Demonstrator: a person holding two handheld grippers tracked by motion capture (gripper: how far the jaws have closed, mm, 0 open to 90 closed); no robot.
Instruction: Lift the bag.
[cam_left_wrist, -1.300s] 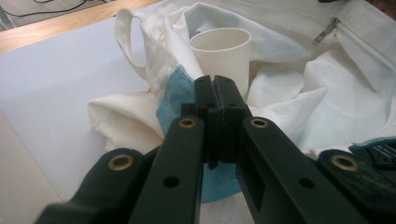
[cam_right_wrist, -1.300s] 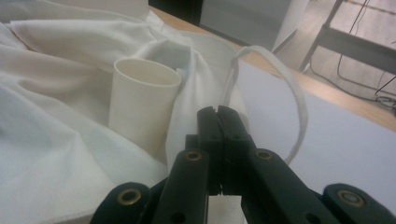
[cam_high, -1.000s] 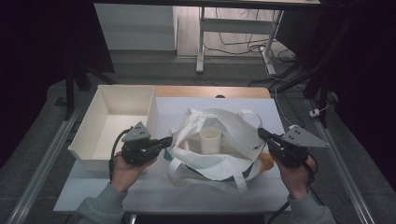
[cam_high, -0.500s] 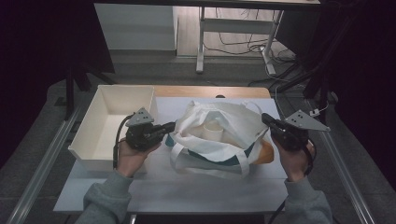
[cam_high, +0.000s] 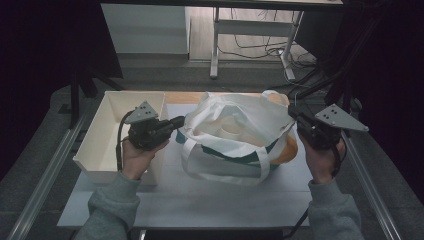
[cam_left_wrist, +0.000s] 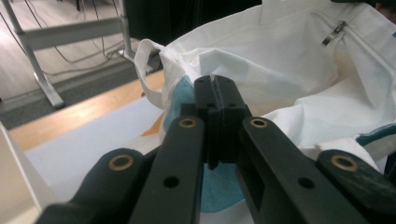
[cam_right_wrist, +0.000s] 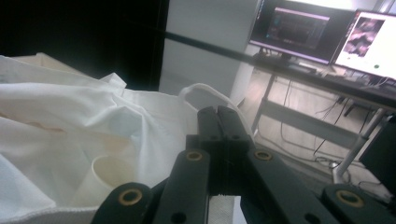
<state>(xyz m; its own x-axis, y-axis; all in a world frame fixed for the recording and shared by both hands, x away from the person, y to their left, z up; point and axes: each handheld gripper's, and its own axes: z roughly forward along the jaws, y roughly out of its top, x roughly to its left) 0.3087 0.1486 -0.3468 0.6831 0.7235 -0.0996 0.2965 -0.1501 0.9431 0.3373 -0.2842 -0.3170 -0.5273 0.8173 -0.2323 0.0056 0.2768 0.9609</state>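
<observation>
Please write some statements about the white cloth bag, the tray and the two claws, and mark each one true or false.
1. The white cloth tote bag stands between the two claws. True.
2. The left claw is wide open, away from the bag. False: its jaws are shut at the bag's left edge.
3. A cream paper cup sits inside the bag. True.
4. The white rectangular tray lies right of the bag. False: it lies to the left.
5. The right claw is shut at the bag's right edge. True.
</observation>
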